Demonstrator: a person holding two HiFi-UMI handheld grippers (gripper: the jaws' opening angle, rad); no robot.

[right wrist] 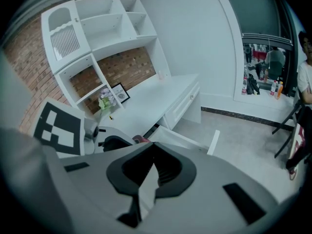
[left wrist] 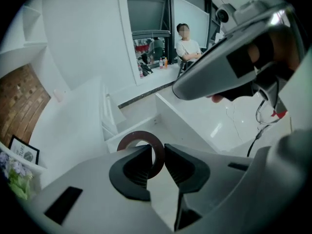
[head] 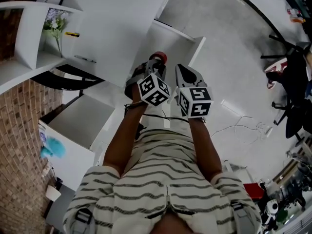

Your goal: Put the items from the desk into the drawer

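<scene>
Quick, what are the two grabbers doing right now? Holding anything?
Left gripper: closed on a tape roll.
Right gripper: closed, holding nothing.

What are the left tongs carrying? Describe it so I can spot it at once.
Start at the white desk and its open drawer, pulled out over the floor. Right by the drawer, the left tongs pinch a tape roll. It is a flat, dark reddish-brown ring with a hollow centre, the only red, round thing near the drawer.

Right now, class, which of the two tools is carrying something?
The left tool, gripping a reddish-brown ring; the right tool is shut on nothing.
</scene>
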